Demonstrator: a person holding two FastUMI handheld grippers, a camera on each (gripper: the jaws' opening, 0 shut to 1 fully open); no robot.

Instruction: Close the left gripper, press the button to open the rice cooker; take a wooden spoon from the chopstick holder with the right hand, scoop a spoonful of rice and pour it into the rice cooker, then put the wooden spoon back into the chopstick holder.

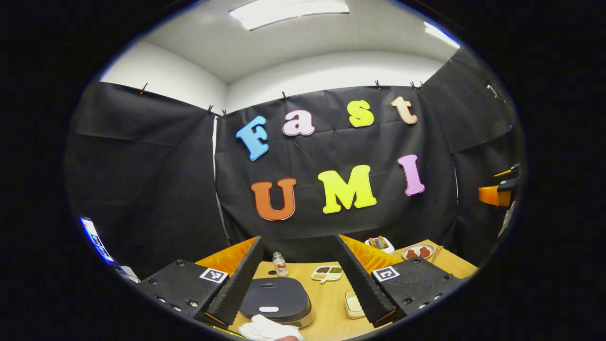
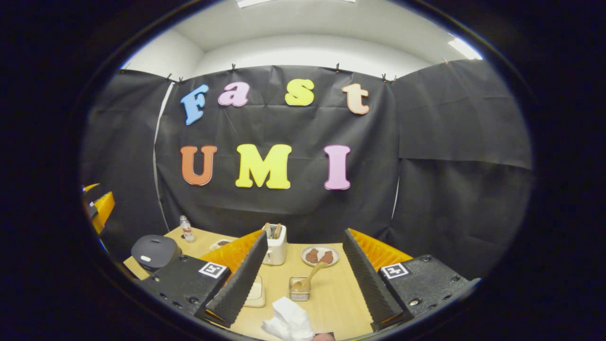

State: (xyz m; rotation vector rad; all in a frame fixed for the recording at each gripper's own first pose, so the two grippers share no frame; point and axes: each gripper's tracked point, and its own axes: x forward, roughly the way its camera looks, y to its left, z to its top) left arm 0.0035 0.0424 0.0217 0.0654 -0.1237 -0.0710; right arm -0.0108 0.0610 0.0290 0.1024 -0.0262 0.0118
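My left gripper (image 1: 297, 279) has its two fingers spread wide apart, holding nothing. Straight ahead between them, low and close on the wooden table (image 1: 331, 303), sits the rice cooker (image 1: 276, 299), dark and rounded, lid down. A pale oblong button (image 1: 269, 309) lies on the near edge of the lid, facing me. A white cloth (image 1: 265, 327) lies just in front of the cooker.

My right gripper (image 2: 304, 279) is also wide open and empty. Between its fingers, near, stands a small clear container (image 2: 299, 289) with a wooden spoon (image 2: 310, 277) leaning in it, handle tilted up and away to the right. Farther off stand a white holder (image 2: 275, 244) and a plate (image 2: 320, 255).

In the right gripper view the cooker (image 2: 155, 251) lies far left, so I judge the left gripper is nearer. It must close first, then come down onto the button.
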